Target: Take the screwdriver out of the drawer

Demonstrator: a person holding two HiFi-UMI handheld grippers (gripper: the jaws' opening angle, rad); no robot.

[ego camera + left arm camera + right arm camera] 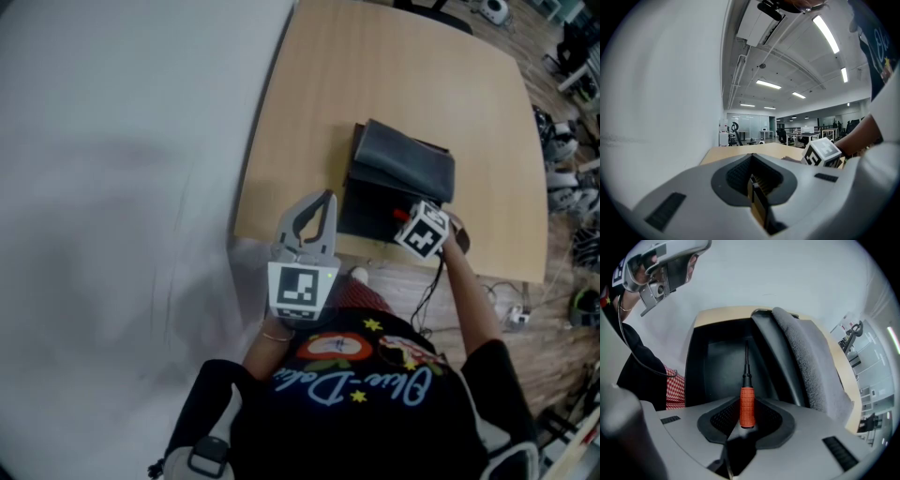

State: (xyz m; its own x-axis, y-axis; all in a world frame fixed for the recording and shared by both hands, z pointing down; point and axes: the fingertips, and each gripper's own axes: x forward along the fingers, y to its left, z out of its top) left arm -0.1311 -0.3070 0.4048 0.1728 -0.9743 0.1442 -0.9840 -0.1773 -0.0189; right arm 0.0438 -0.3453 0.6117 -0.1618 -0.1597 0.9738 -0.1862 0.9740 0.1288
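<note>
The screwdriver [747, 404] has an orange ribbed handle and a thin dark shaft that points into the black open drawer [719, 371]. My right gripper [746, 422] points steeply down into the drawer, its jaws closed on the orange handle. In the head view its marker cube [424, 231] hides the jaws over the drawer [367, 212]. My left gripper [322, 202] is held level over the table's near edge, left of the drawer. It is shut with nothing in it [752, 182].
The drawer belongs to a low dark unit with a grey fabric top [405, 159] on a wooden table [394, 75]. A white wall [112, 187] runs along the left. Cables and gear lie on the floor at the right [562, 178].
</note>
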